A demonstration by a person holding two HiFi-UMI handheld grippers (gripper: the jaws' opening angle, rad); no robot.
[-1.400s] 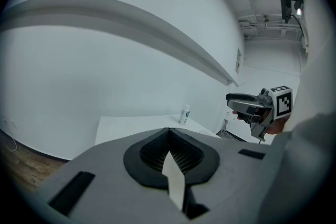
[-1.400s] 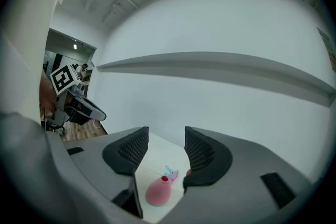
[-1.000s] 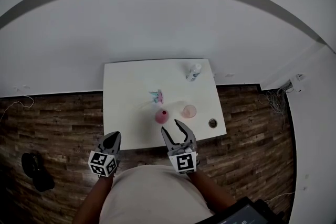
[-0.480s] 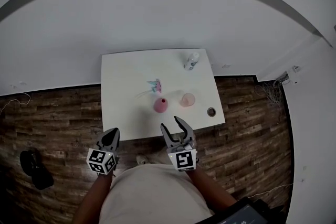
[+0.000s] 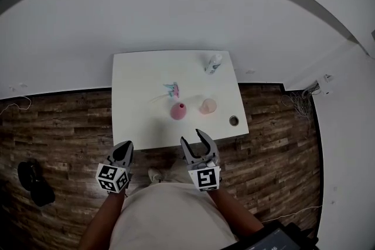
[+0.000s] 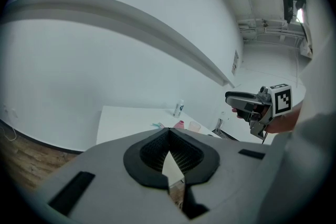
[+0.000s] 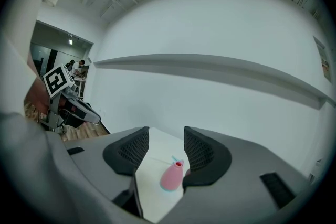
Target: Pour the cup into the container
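Note:
On the white table (image 5: 140, 120) stand a pink narrow-necked container (image 5: 178, 110) and, to its right, a pale pink cup (image 5: 208, 105). My two grippers hang over the wooden floor in front of the table's near edge, touching nothing. My left gripper (image 5: 124, 146) is shut and empty; its closed jaws (image 6: 168, 136) point at the table. My right gripper (image 5: 193, 137) is open with nothing in it. In the right gripper view (image 7: 166, 136) the pink container (image 7: 170, 177) shows far off, framed by the two fingers.
A small white bottle (image 5: 214, 63) stands at the table's far right corner. A small teal and pink thing (image 5: 172, 89) lies behind the container. A dark round hole or cap (image 5: 234, 120) sits near the front right corner. A dark object (image 5: 32, 182) lies on the floor at left.
Both grippers have drawn back from the table's front edge and now hang over the floor. The table sits farther up in the head view. Neither gripper's jaws visibly changed.

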